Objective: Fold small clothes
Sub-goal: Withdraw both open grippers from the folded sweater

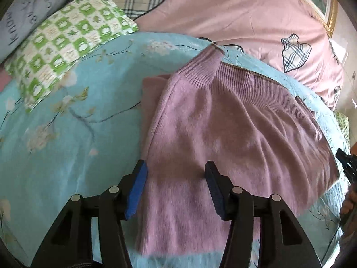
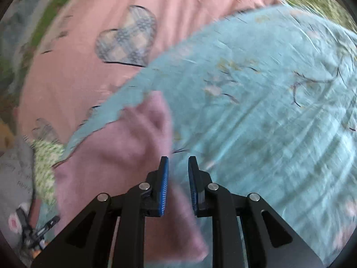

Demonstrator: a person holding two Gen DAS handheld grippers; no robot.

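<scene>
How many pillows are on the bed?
2 in the left wrist view: a green checked pillow at the upper left on the blue sheet, and a grey pillow behind it. More may be hidden.

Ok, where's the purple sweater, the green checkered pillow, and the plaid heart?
purple sweater (image 1: 234,122): left wrist view, middle of its fuzzy body.
green checkered pillow (image 1: 67,44): left wrist view, centre of its top face.
plaid heart (image 2: 127,38): right wrist view, middle of the heart on the pink cover.

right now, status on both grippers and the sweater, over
Left gripper open above pink sweater, nothing held. Right gripper narrowly open, empty, at the sweater's edge. Sweater part-folded on blue floral sheet. Green checked pillow lies clear.
</scene>
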